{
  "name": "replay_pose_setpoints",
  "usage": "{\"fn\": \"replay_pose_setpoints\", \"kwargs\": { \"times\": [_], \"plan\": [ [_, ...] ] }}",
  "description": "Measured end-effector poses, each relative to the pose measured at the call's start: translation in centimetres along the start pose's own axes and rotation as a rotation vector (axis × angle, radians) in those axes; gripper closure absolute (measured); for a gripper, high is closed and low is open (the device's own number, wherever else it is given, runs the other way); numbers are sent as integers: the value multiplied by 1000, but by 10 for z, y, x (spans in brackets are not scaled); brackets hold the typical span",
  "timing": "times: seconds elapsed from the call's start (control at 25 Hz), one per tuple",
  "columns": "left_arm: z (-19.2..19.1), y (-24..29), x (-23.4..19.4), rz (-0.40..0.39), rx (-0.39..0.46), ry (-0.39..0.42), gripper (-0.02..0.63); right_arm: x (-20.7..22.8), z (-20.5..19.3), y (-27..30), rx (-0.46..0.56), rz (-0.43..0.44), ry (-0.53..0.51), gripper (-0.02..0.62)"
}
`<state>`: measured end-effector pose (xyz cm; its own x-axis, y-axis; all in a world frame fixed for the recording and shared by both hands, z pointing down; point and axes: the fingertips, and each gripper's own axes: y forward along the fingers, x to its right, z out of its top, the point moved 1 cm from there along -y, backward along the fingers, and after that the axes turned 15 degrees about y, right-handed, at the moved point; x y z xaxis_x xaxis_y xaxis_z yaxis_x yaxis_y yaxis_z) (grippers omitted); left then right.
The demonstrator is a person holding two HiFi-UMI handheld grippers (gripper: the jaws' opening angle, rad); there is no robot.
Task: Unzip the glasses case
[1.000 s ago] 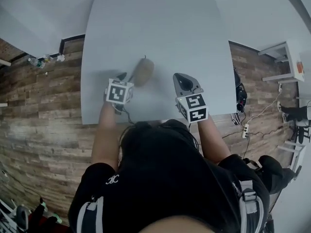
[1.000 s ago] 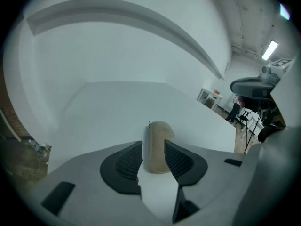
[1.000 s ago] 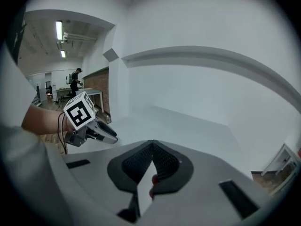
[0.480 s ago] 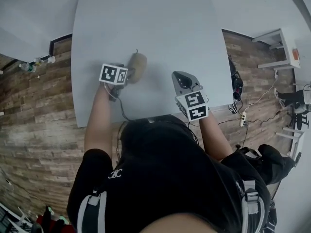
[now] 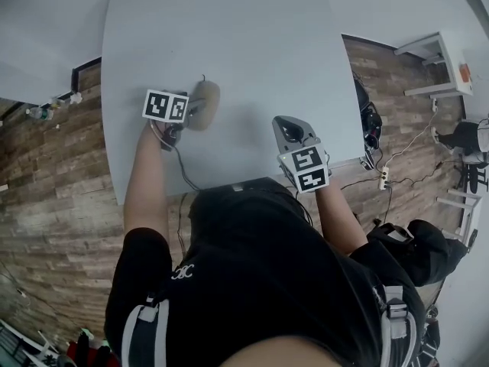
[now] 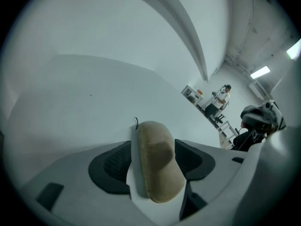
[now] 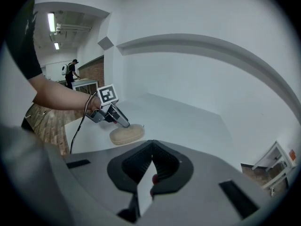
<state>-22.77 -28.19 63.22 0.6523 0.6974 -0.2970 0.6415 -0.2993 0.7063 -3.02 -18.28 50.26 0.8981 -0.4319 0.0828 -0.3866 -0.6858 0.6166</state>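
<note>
The tan glasses case (image 5: 203,103) lies on the white table (image 5: 244,29), left of the middle, with a small black zipper pull (image 6: 136,122) at its far end. My left gripper (image 5: 189,117) reaches in from the case's left. In the left gripper view the case (image 6: 157,166) lies between the jaws, which have just been opening. A strip of table shows between the case and the left pad (image 6: 113,166). My right gripper (image 5: 289,131) hovers shut and empty near the table's front right. From there the case (image 7: 127,133) and the left gripper (image 7: 121,120) show ahead.
Wooden floor surrounds the table. To the right lie a dark bag (image 5: 368,121), a power strip with cables (image 5: 384,179) and a white shelf unit (image 5: 442,60). A person (image 6: 222,96) stands far off in the room.
My left gripper has moved forward along the case's left side, with the case showing between its jaws. The right gripper has shifted slightly and stays shut. The case has not moved on the table.
</note>
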Motion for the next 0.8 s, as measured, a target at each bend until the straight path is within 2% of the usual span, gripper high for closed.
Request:
{"fn": "replay_pose_setpoints", "kwargs": {
  "times": [0.12, 0.24, 0.44, 0.52, 0.72, 0.8],
  "plan": [
    [-1, 12, 2, -25, -55, 30, 331, 7, 1, 0, -1, -1, -9, 589],
    [4, 20, 7, -77, -53, -9, 323, 18, 2, 0, -4, -3, -14, 589],
    [5, 34, 20, -133, -57, -51, 266, 26, 3, 5, -13, 0, -21, 589],
    [7, 39, 28, -126, -77, -30, 261, 27, 5, 6, -9, 3, -27, 589],
    [8, 40, 43, -42, -143, 94, 262, 30, 8, 8, 0, 6, -41, 589],
    [10, 47, 51, -43, -167, 99, 262, 36, 6, 6, -1, 10, -35, 589]
  ]
}}
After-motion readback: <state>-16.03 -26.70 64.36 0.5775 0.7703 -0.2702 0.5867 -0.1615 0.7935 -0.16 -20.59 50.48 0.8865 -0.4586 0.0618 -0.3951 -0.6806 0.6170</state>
